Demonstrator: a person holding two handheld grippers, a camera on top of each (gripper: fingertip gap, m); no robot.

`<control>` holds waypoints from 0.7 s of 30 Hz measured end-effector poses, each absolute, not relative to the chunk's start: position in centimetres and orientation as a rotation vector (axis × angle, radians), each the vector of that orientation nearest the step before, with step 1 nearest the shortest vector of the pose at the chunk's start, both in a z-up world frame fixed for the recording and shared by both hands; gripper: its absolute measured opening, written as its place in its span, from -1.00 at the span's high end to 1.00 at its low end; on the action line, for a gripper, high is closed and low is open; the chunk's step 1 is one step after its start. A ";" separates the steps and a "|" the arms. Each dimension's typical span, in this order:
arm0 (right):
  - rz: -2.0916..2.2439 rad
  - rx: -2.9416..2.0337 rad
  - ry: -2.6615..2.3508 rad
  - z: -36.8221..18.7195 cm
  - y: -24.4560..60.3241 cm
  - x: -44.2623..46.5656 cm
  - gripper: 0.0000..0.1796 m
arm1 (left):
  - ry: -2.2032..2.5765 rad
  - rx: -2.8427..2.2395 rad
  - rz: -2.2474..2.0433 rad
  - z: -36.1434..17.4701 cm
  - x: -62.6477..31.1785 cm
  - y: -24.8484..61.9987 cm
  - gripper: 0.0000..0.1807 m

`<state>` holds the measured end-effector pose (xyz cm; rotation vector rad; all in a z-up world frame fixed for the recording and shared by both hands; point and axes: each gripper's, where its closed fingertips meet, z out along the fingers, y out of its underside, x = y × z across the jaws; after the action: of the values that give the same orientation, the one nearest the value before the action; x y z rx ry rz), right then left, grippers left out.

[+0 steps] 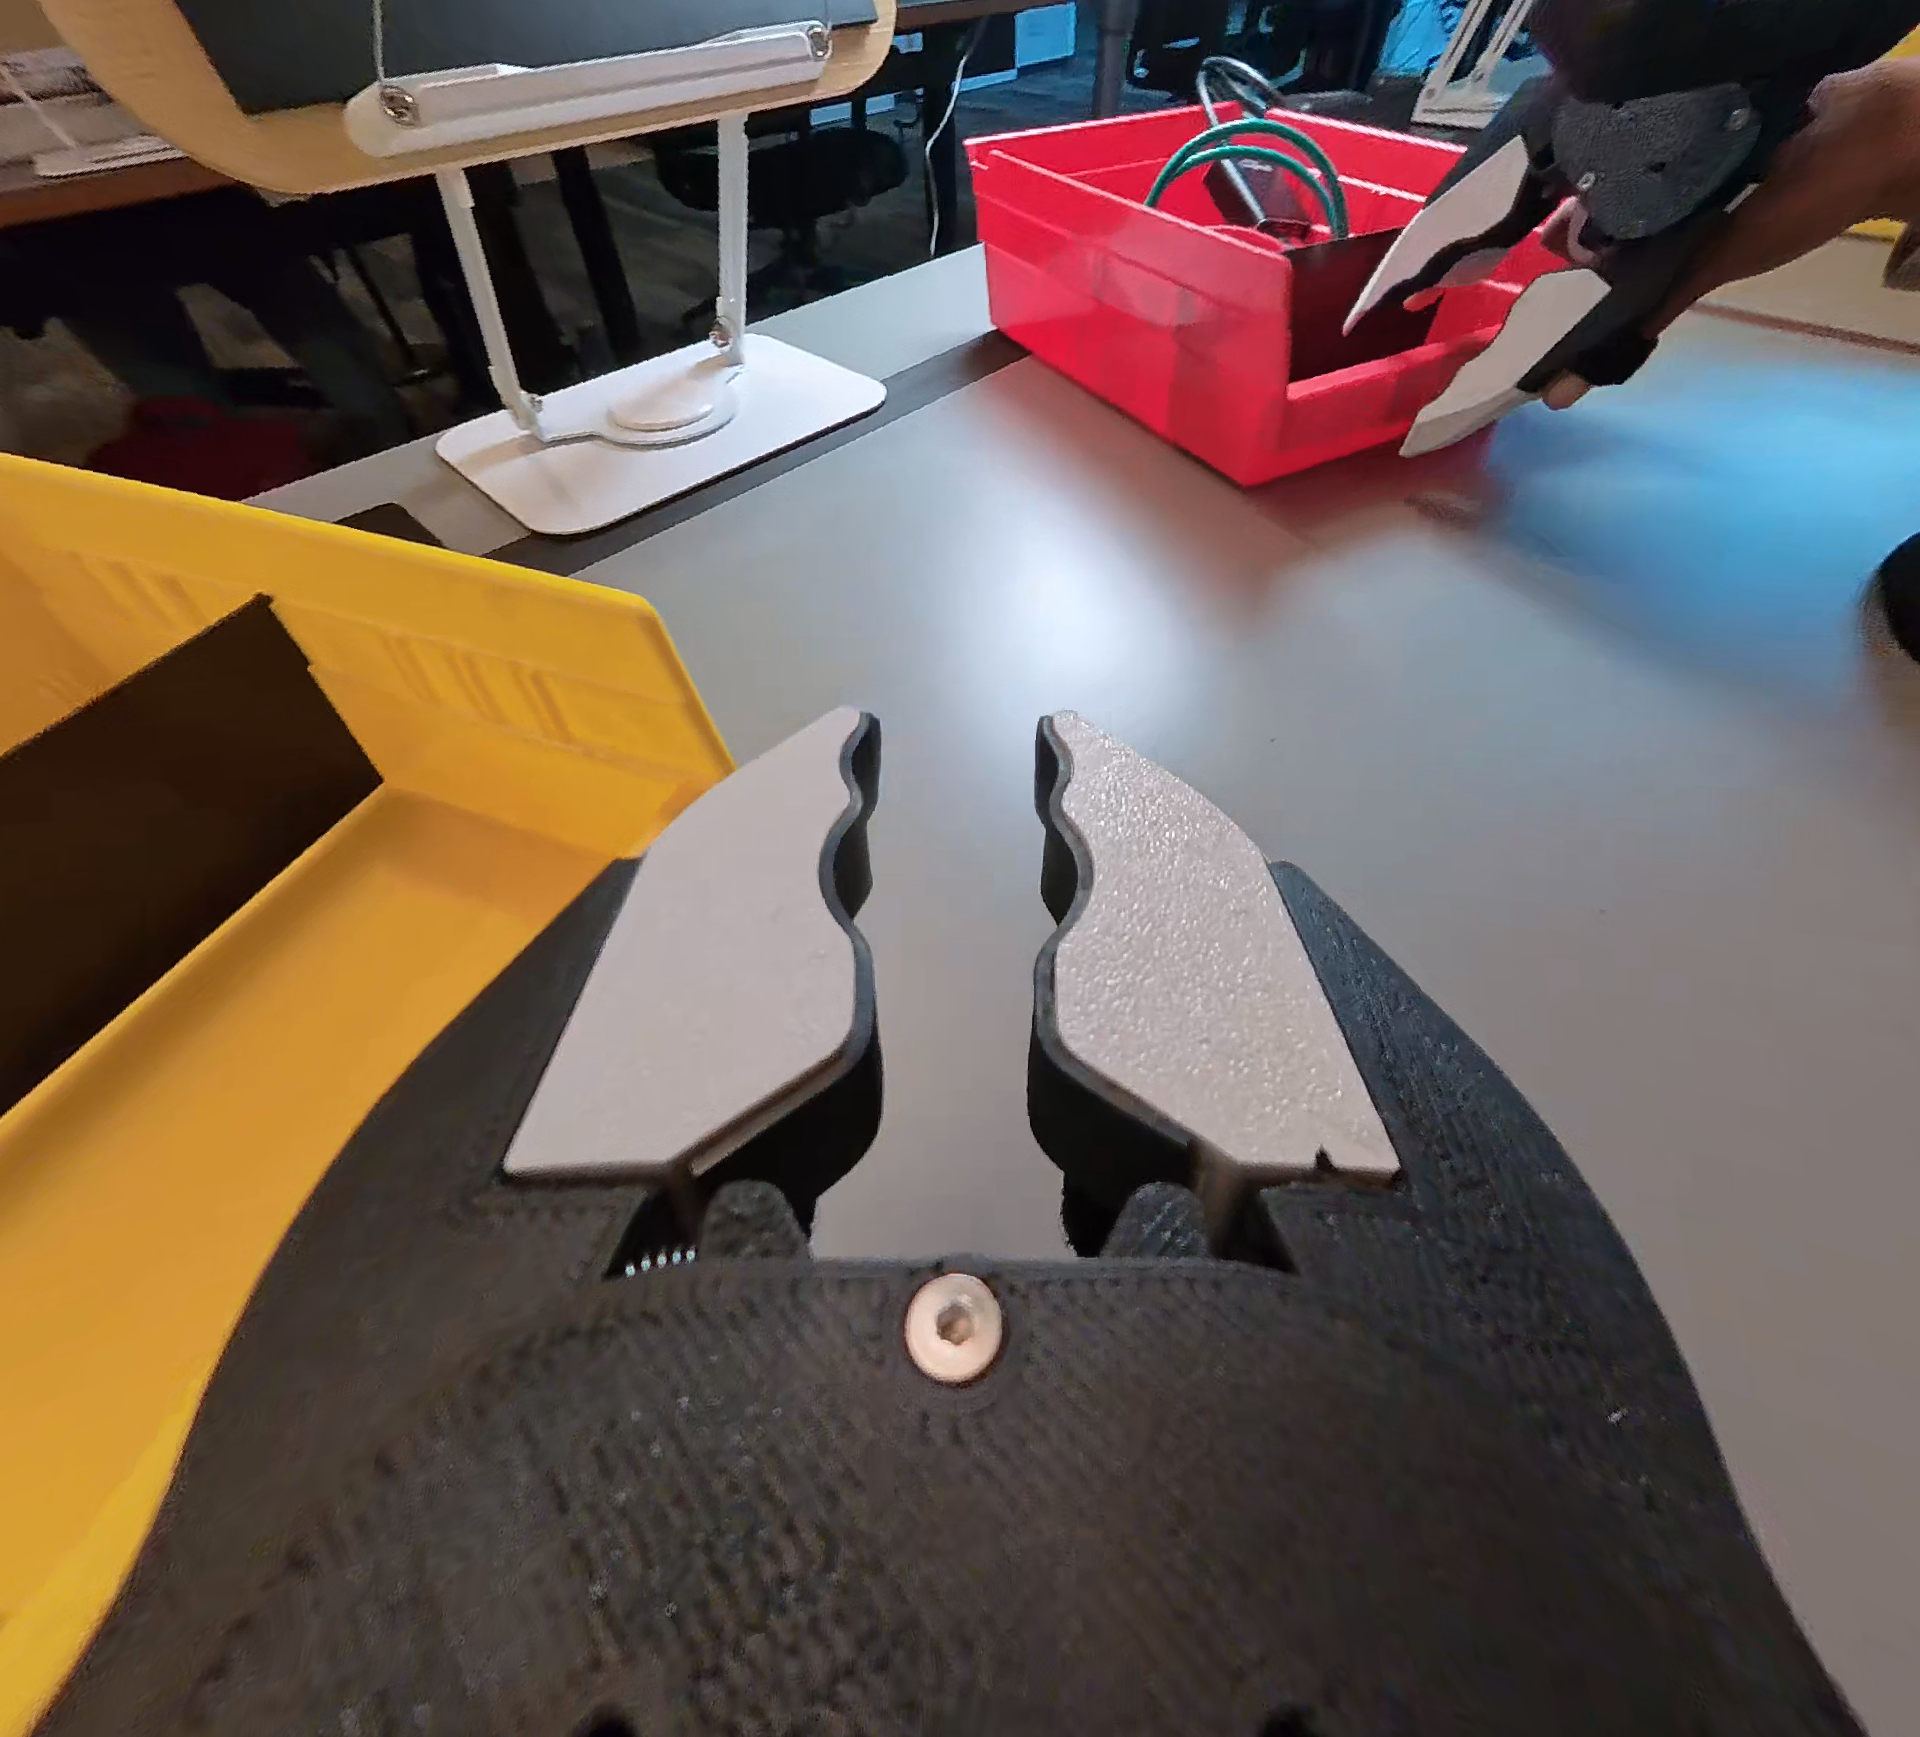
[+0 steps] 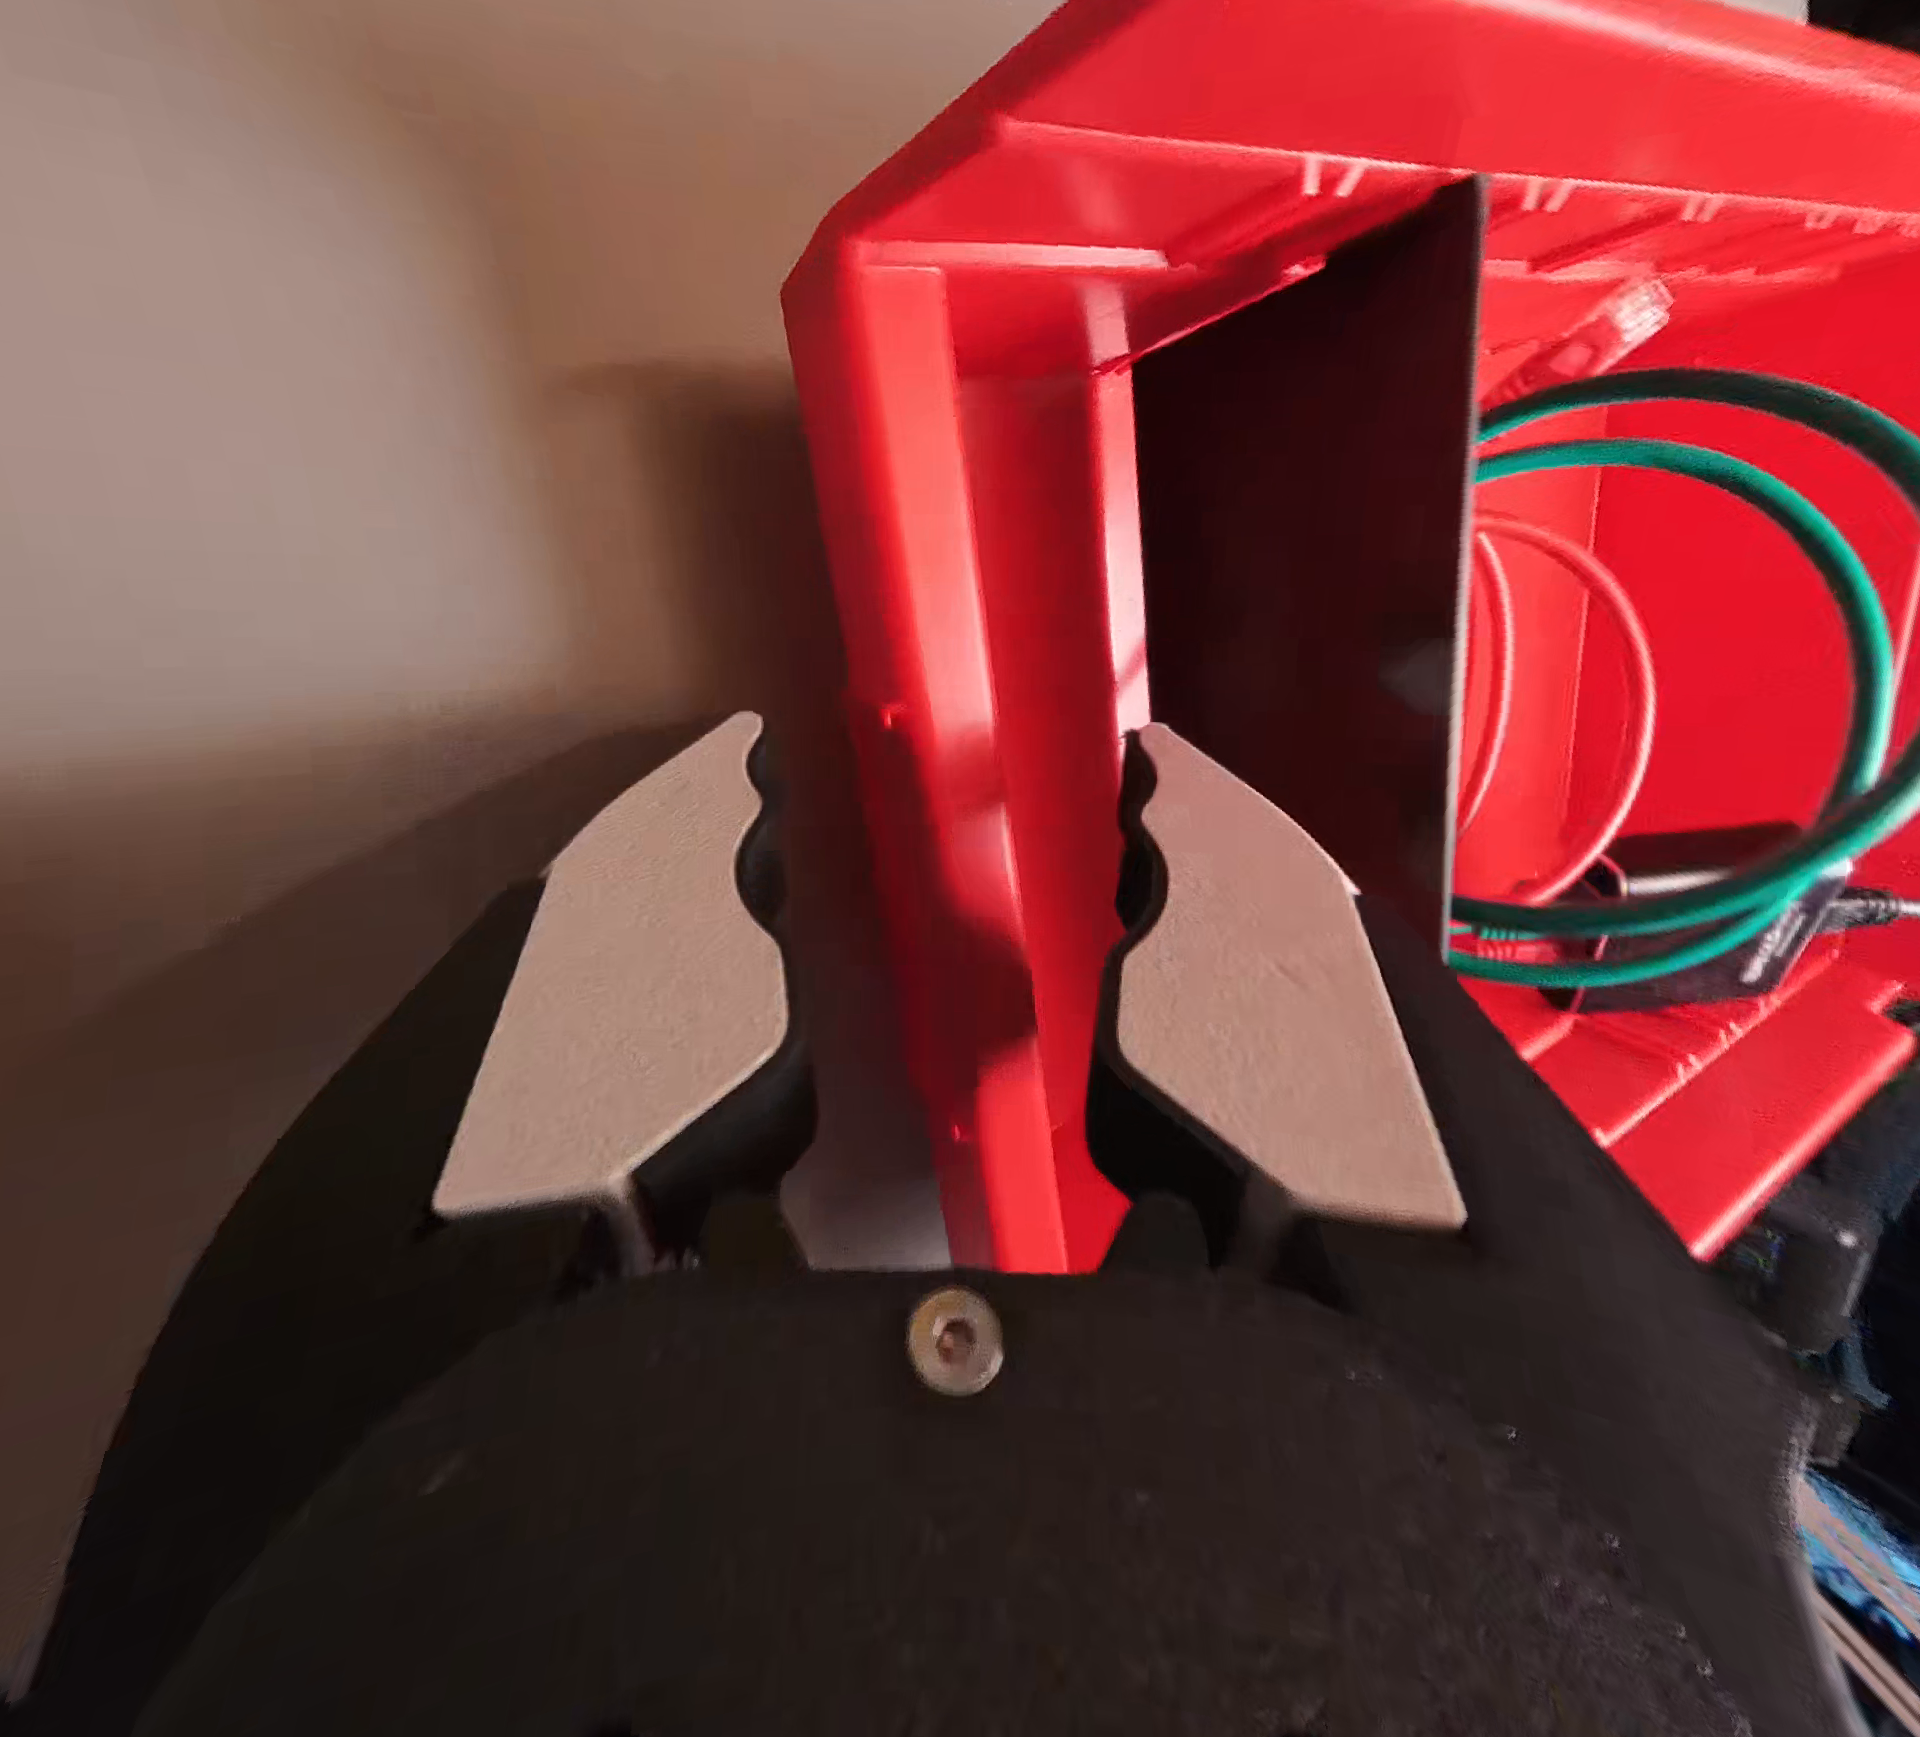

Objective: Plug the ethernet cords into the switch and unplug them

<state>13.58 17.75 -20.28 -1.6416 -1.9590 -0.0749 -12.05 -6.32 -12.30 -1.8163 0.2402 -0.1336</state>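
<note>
A red bin (image 1: 1132,316) stands at the far right of the grey table (image 1: 1247,700). It holds a coiled green ethernet cord (image 1: 1247,155) and a small black device (image 1: 1273,207), behind a black divider (image 1: 1340,285). In the right wrist view the red bin (image 2: 1299,25), the cord (image 2: 1870,607), the device (image 2: 1683,960), the divider (image 2: 1309,544) and a clear plug (image 2: 1631,311) show close up. My right gripper (image 2: 945,731) is open, its jaws straddling the bin's front corner wall without pinching it. It also shows in the left wrist view (image 1: 1382,388). My left gripper (image 1: 956,731) is open and empty above the table.
A yellow bin (image 1: 312,960) with a black divider (image 1: 156,804) lies just left of my left gripper. A white stand (image 1: 665,430) carrying a tilted dark panel is at the table's back edge. Desks and chairs stand beyond the table. The left gripper's tips are roughly 35 cm from the right gripper's.
</note>
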 end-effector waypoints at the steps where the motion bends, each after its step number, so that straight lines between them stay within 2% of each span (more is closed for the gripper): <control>1: -0.092 -1.628 -1.974 -20.7 17.9 13.3 0.40 | 0.239 -1.818 -0.123 -12.3 -12.2 -6.3 0.68; 2: -0.101 -1.600 -1.997 -21.0 17.9 13.0 0.53 | 0.236 -1.820 -0.116 -12.4 -12.3 -6.4 0.68; 4: -0.109 -1.535 -2.033 -21.3 17.6 12.3 0.67 | 0.229 -1.819 -0.102 -12.3 -12.7 -6.4 0.68; 12: -0.179 -1.404 -2.071 -21.2 15.6 12.3 0.66 | 0.211 -1.820 -0.031 -12.2 -13.7 -6.5 0.65; 21: -0.138 -1.212 -2.106 -20.8 8.2 12.6 0.64 | 0.184 -1.869 0.073 -12.9 -15.4 -6.4 0.64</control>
<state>12.59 8.19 -20.77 -1.2115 -2.1056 -0.1379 -15.39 -6.43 -12.95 -1.8694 0.1843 0.0725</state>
